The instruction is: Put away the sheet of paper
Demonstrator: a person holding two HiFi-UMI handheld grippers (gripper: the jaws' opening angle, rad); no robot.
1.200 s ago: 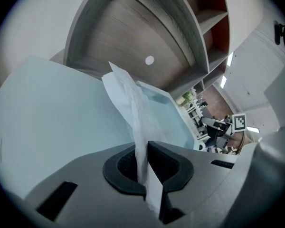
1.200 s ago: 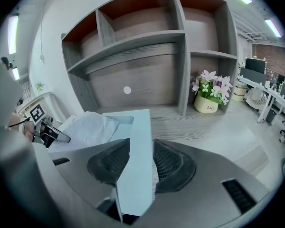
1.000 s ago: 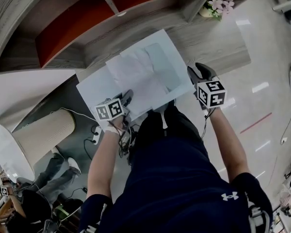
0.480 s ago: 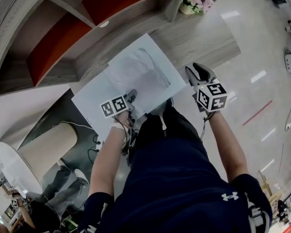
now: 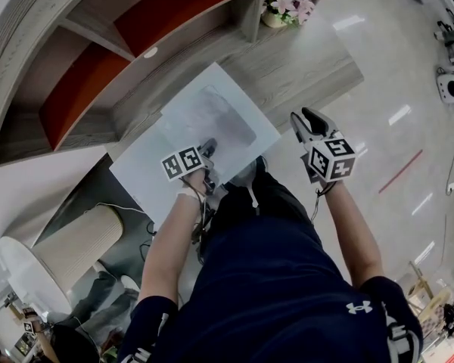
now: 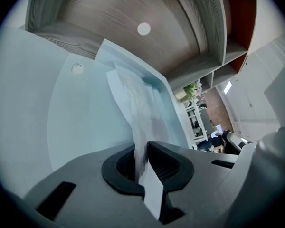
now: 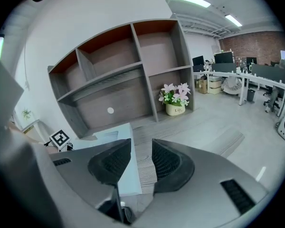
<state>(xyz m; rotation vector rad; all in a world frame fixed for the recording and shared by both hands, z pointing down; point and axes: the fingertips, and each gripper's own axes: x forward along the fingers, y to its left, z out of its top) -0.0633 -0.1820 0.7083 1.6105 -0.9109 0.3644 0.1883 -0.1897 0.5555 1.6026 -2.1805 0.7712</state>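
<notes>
A crumpled white sheet of paper (image 5: 208, 116) lies over a pale blue flat folder (image 5: 140, 169) on the low wooden ledge of a shelf unit. My left gripper (image 5: 209, 147) is shut on the paper's near edge. In the left gripper view the paper (image 6: 133, 103) runs out from between the closed pads of my left gripper (image 6: 145, 160) onto the folder (image 6: 80, 122). Whether the sheet is inside the folder or on top of it, I cannot tell. My right gripper (image 5: 304, 119) hangs to the right of the folder, open and empty. In its own view my right gripper (image 7: 141, 163) shows a gap between the pads.
The wooden shelf unit (image 5: 83, 59) with red back panels rises behind the ledge. A pot of pink flowers (image 5: 286, 7) stands at its right end, also seen as the flower pot (image 7: 175, 99). A beige cylinder (image 5: 72, 244) and cables stand on the floor at lower left.
My left gripper has moved forward with the paper, pushing it further over the folder. The right gripper has stayed about where it was, still open.
</notes>
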